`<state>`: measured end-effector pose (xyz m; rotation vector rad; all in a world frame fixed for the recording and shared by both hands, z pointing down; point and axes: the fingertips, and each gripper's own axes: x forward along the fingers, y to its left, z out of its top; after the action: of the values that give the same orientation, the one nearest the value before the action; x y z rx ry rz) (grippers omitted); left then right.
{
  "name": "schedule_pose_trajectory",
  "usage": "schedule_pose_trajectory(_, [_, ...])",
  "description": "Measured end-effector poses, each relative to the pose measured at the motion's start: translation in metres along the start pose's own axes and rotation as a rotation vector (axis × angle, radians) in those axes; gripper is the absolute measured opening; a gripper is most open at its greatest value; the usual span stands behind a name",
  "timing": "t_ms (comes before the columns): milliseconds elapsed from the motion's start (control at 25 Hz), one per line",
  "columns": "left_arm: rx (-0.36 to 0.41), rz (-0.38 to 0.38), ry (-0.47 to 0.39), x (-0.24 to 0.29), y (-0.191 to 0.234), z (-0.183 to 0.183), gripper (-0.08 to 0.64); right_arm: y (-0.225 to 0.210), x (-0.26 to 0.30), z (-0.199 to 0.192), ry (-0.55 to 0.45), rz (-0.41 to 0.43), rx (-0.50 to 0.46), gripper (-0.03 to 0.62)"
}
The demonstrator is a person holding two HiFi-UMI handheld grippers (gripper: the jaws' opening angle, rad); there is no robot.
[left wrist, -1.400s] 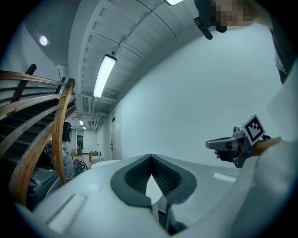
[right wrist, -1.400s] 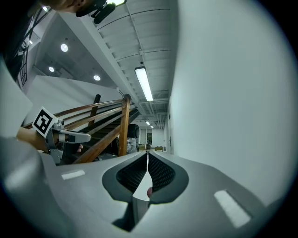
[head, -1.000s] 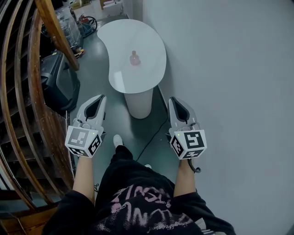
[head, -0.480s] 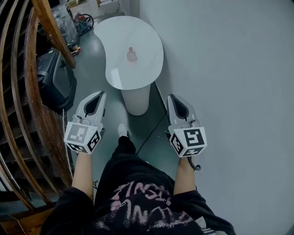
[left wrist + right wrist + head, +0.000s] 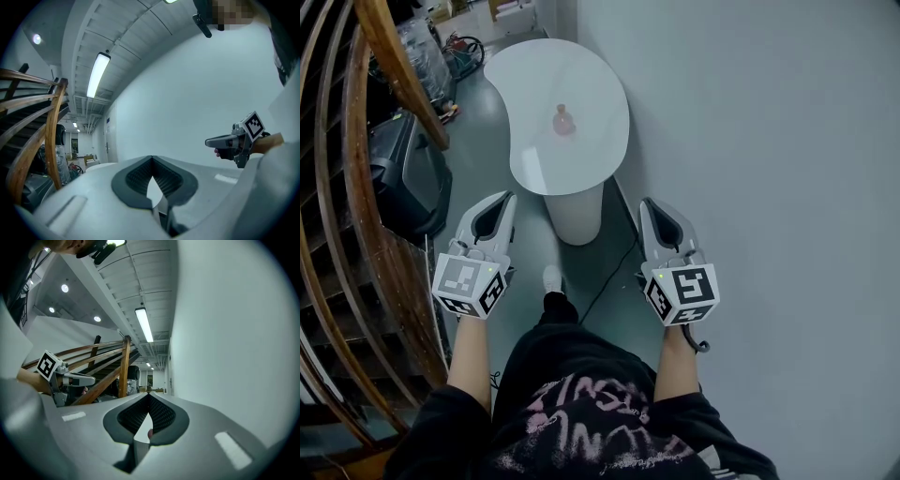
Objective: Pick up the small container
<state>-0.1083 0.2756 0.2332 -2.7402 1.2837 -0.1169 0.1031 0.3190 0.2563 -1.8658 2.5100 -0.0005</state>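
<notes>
Container (image 5: 563, 120) sits on the table (image 5: 586, 75), well ahead and untouched. Left gripper (image 5: 507, 198) and right gripper (image 5: 646, 202) hang low before me, jaws together on nothing. I judge the whole approach and grasp remain.

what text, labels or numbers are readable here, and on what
No text here can be read.
Pink print on the person's black top: lettering, too warped to read.
Cubes on the left gripper and right gripper: square marker patterns only, no letters.
The small container on the white table: too small to show any label.
</notes>
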Motion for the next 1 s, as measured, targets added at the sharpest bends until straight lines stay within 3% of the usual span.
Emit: schedule_pose_trajectory(1000, [-0.067,0.026,0.052,0.066,0.051,-0.027,0.002,-0.033,0.062,-0.01,0.052,-0.049,0.001,0.011])
